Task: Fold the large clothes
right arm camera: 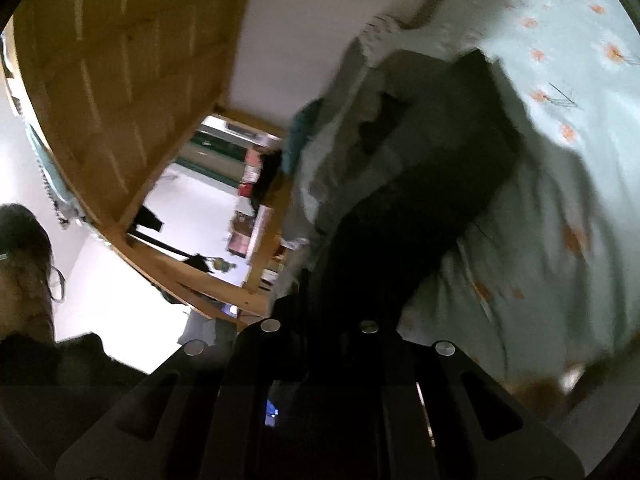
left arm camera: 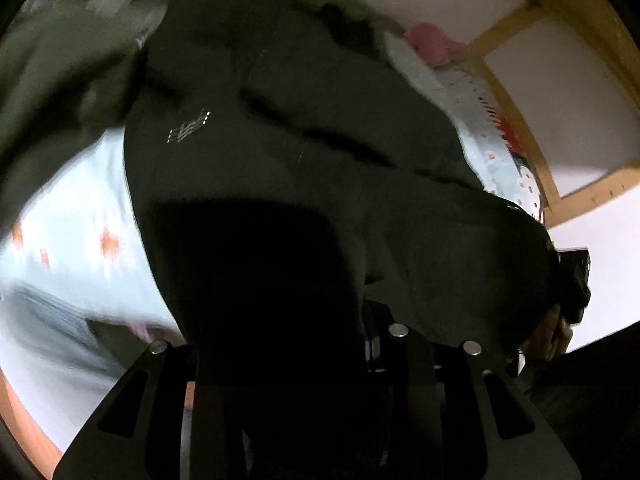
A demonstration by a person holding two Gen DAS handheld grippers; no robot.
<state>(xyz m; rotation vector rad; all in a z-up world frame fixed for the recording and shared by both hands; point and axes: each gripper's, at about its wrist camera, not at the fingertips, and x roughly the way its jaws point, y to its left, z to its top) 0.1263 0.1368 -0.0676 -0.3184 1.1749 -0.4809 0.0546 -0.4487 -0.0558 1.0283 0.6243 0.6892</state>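
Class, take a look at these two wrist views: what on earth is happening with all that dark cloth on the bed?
A person holds a dark garment up by two handheld grippers. The left gripper is buried in the cloth, apparently gripping it. The right gripper is shut on another part. The rest hangs over the pale flowered bedsheet, not yet folded.

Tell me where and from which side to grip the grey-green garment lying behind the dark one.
Judging from the right wrist view, take the grey-green garment by its loose edge beside the light floral bedsheet, coming from that bedsheet side; its other side is overlapped by the dark garment.
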